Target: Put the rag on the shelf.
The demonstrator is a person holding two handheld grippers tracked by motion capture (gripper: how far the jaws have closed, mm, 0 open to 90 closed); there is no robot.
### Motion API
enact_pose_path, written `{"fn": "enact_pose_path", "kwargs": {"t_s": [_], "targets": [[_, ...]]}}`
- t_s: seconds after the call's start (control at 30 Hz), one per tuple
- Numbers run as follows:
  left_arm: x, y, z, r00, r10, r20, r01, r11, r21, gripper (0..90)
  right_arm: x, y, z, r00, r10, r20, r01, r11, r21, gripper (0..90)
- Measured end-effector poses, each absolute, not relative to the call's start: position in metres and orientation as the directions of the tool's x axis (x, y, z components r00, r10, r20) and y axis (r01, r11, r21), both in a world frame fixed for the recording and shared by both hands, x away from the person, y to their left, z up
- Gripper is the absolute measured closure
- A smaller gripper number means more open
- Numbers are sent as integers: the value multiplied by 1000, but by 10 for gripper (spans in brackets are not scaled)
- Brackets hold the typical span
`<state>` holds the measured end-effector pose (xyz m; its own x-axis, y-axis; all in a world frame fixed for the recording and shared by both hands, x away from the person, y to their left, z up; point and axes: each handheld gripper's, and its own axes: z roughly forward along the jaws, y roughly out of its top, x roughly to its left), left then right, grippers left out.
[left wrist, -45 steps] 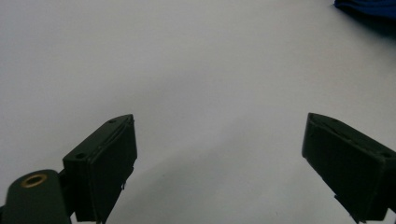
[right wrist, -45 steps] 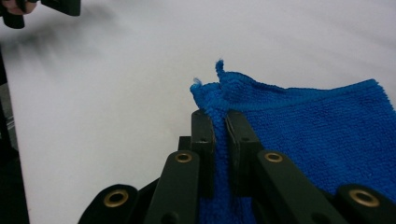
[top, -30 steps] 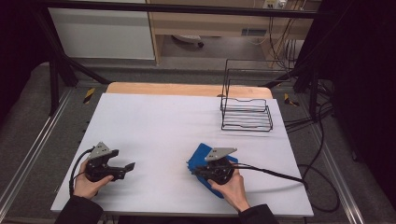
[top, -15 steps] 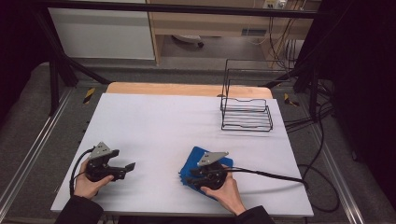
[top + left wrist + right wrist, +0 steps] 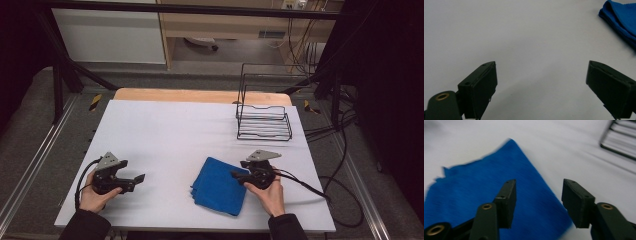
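Note:
A folded blue cloth (image 5: 218, 185) lies flat on the white table, near the front and right of centre. My right gripper (image 5: 236, 175) sits at the cloth's right edge, pointing left over it. In the right gripper view the cloth (image 5: 484, 195) spreads under the jaws, and my right gripper (image 5: 537, 202) is open with nothing between them. My left gripper (image 5: 139, 179) rests at the front left, held by a hand. In the left gripper view my left gripper (image 5: 541, 87) is wide open over bare table, with the cloth's corner (image 5: 621, 17) far off at the top right.
A black wire rack (image 5: 264, 120) stands at the back right of the table (image 5: 165, 130); its edge (image 5: 621, 140) appears in the right gripper view. Cables trail off the table's right side. A wooden strip (image 5: 200, 95) runs along the far edge.
My right gripper has drawn back to the right, off the cloth's top to its right edge, leaving the cloth lying flat. The left gripper has stayed put.

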<state>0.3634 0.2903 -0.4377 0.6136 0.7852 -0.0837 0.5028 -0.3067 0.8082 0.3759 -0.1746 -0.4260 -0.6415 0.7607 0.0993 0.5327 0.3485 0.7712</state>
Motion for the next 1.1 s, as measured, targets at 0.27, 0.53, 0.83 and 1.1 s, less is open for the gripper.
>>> {"fn": "enact_pose_path", "kwargs": {"t_s": [0.27, 0.53, 0.83, 1.1], "targets": [[363, 290, -438, 619, 782, -80, 500, -314, 807, 101, 383, -200, -444, -537, 833, 131, 641, 303, 705, 578], [362, 291, -438, 620, 780, -79, 498, -315, 808, 101, 384, -198, -449, -516, 836, 186, 689, 277, 670, 714], [362, 290, -438, 618, 782, -82, 502, -312, 807, 102, 394, -199, -442, -510, 824, 245, 704, 236, 670, 853], [362, 290, -439, 616, 783, -82, 504, -313, 805, 101, 413, -188, -438, -584, 800, 136, 607, 319, 727, 852]]}}
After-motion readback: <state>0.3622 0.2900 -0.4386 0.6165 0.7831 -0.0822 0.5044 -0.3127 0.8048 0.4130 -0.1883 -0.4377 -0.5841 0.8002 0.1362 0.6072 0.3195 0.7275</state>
